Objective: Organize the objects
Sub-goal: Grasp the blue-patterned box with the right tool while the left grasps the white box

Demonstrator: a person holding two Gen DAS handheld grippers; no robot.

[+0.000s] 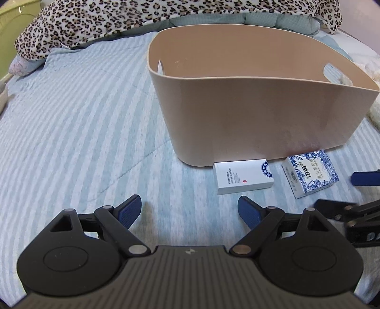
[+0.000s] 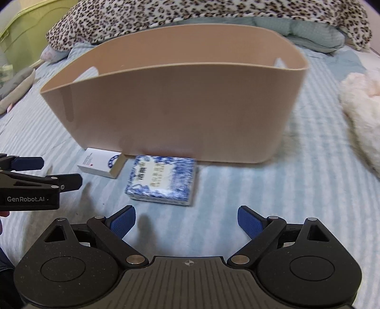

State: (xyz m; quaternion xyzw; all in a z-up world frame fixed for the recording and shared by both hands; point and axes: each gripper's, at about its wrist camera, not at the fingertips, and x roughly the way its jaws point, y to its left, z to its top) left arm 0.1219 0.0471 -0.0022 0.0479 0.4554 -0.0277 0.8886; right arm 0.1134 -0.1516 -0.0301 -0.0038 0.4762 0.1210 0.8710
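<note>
A beige storage bin [image 1: 256, 114] stands on the striped bed; it also shows in the right wrist view [image 2: 175, 107]. In front of it lie a white box [image 1: 243, 177] and a blue-and-white patterned box [image 1: 310, 177]. Both show in the right wrist view, the white box [image 2: 101, 162] to the left of the patterned box [image 2: 162, 180]. My left gripper [image 1: 192, 210] is open and empty, just short and left of the white box. My right gripper [image 2: 186, 221] is open and empty, just short of the patterned box.
A leopard-print blanket [image 1: 99, 21] lies across the back of the bed. A fluffy cream item [image 2: 361, 104] lies at the right. A light green container [image 2: 26, 35] stands at the far left. The striped blue bedsheet [image 1: 71, 123] spreads to the left of the bin.
</note>
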